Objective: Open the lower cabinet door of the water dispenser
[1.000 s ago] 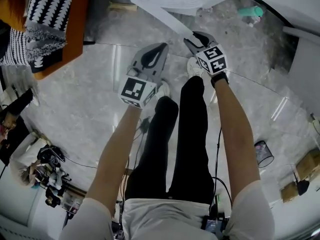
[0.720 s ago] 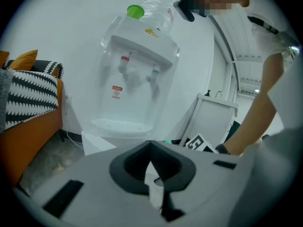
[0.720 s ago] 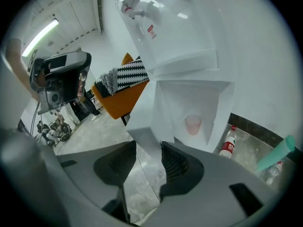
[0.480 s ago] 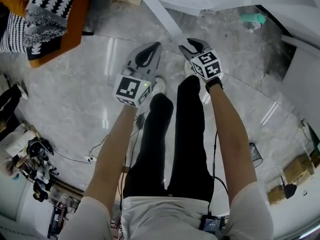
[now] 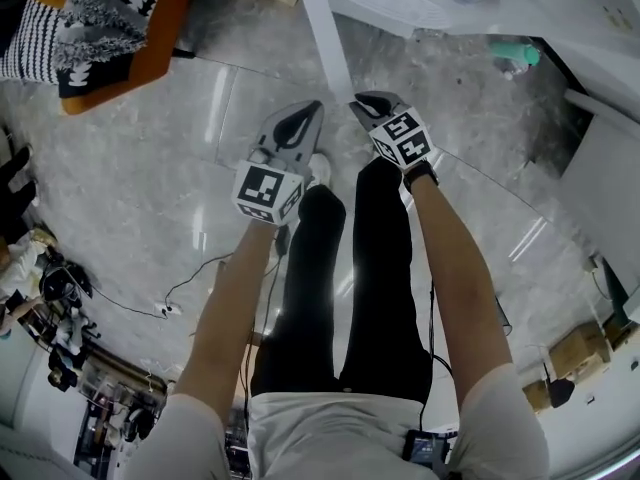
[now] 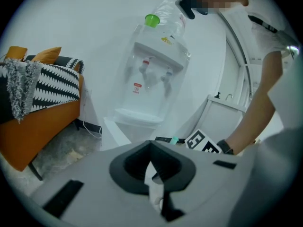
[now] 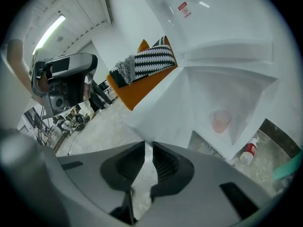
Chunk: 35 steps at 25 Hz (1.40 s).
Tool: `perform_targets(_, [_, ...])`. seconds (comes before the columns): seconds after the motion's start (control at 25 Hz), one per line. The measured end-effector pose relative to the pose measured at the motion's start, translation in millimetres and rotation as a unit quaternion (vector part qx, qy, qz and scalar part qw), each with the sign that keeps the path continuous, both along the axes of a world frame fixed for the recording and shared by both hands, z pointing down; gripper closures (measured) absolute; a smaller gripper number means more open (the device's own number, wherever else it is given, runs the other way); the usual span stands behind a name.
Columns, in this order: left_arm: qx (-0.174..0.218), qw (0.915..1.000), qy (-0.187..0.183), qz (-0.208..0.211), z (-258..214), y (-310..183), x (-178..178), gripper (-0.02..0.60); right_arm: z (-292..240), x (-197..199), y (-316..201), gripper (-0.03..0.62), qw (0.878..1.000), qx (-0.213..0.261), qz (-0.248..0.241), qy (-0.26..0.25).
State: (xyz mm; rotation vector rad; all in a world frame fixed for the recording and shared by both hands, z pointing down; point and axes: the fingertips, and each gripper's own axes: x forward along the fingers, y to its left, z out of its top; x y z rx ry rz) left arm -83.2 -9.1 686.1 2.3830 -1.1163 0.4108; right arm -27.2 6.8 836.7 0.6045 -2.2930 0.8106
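Note:
The white water dispenser (image 6: pixel 151 79) carries a clear bottle (image 6: pixel 163 20). Its lower cabinet door (image 5: pixel 325 38) stands swung open toward me, and in the right gripper view the door (image 7: pixel 161 103) runs up from just past the jaw tips. A pink cup (image 7: pixel 220 121) sits in the open cabinet. My right gripper (image 5: pixel 358 100) hangs beside the door's lower corner. Its jaws (image 7: pixel 147 144) are closing to a narrow slit, with nothing pressed between the pads. My left gripper (image 5: pixel 315 108) hovers to the left of the door, shut and empty (image 6: pixel 151 143).
An orange sofa (image 5: pixel 110 28) with black-and-white cushions stands left of the dispenser. A red-capped bottle (image 7: pixel 249 150) and a teal object (image 5: pixel 515 53) lie on the floor to its right. Cables (image 5: pixel 190 288) and clutter lie at lower left. My own legs are under the grippers.
Both grippers have drifted left and slightly down in the head view. The right gripper's jaws have narrowed, and it sits beside the door's corner instead of at its edge.

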Motion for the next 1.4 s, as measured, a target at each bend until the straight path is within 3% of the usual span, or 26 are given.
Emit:
perform_targets(0.48, [-0.003, 0.9975, -0.006, -0.071, 9.2, 5.7, -68.5, 0.577, -0.7, -84.4, 9.5, 0.54, 0.997, -0.008, -0.071, -0.03])
perform_targets(0.68, [-0.005, 0.9957, -0.005, -0.092, 10.3, 11.2, -89.7, 0.577, -1.2, -114.9, 7.8, 0.548, 0.997, -0.015, -0.06, -0.053])
perform_targets(1.4, [-0.002, 0.9887, -0.006, -0.15, 8.1, 11.6, -142.2, 0.577, -0.7, -169.7, -3.9, 0.553, 0.993, -0.013, -0.107, -0.052])
